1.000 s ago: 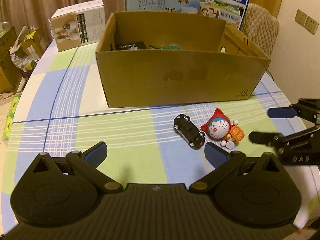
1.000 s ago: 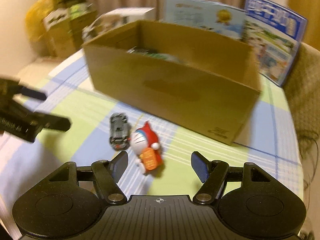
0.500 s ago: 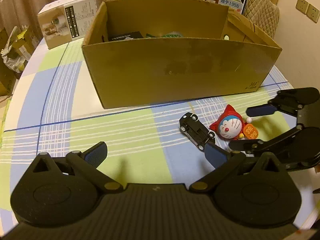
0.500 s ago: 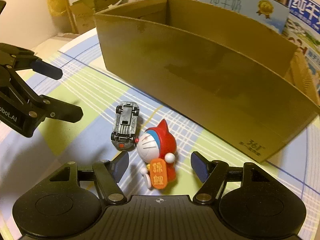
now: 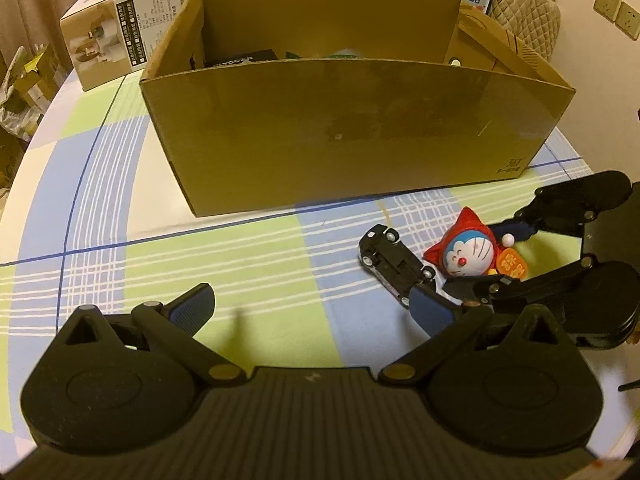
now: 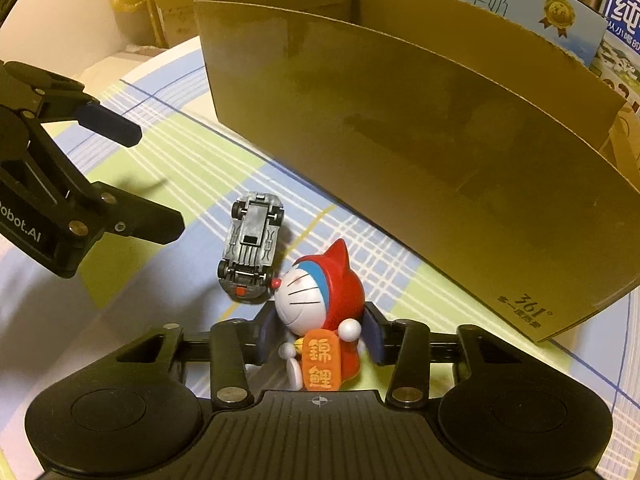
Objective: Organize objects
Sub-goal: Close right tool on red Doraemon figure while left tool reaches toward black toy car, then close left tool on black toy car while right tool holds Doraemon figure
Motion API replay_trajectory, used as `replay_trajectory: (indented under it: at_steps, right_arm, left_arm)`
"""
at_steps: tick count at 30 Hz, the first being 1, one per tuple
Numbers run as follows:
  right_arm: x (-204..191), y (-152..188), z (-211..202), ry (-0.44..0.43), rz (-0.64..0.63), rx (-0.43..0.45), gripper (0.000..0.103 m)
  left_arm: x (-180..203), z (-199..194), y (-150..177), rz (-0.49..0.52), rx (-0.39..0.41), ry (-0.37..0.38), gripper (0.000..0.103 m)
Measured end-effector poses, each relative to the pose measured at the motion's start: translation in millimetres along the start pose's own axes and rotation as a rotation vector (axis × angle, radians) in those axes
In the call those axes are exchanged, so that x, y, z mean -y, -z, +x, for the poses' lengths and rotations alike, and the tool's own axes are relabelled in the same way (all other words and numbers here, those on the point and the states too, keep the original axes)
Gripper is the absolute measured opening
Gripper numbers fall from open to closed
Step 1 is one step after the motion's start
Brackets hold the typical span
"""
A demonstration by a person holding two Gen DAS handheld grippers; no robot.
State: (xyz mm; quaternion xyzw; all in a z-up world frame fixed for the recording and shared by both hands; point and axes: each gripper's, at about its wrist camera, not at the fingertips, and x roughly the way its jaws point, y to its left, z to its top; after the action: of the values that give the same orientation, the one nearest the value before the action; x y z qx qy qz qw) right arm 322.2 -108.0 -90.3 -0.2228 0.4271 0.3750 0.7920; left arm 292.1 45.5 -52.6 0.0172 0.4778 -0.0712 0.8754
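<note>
A red-hooded Doraemon figure (image 6: 320,300) lies on the checked tablecloth in front of a big open cardboard box (image 6: 420,132). My right gripper (image 6: 320,332) is closing on it, and both pads touch its body. The left wrist view shows the same grip, with the right gripper (image 5: 486,260) coming in from the right around the figure (image 5: 468,256). A black toy car (image 5: 394,264) lies on its side just left of the figure, its grey underside (image 6: 252,248) facing the right wrist camera. My left gripper (image 5: 310,304) is open and holds nothing, its right finger close to the car.
The cardboard box (image 5: 352,132) holds several items. A white product box (image 5: 116,36) stands at the table's far left. Blue milk cartons (image 6: 512,4) and a padded chair (image 5: 528,8) stand behind. The table's rounded edge runs down the left, with clutter beyond.
My right gripper moved down and in around the Doraemon figure and narrowed its jaws onto it. My left gripper came a little closer to the car and box, still open.
</note>
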Motion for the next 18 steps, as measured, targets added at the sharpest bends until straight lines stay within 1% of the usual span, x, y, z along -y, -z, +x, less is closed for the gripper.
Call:
replay_trajectory:
  at_steps: [6,11,18]
  right_arm:
    - [-1,-4,-6,0.036,0.051,-0.012,0.041]
    - [8,-5,-11,0.092,0.099,-0.021,0.04]
    - [22,-2,-15,0.112,0.154,-0.026,0.04]
  left_arm:
    - [2,4,-1,-0.013,0.002,0.018,0.102]
    - [9,12,-2,-0.03,0.012,0.051,0.1]
    - [19,23,-4,-0.031,0.005,0.089,0.085]
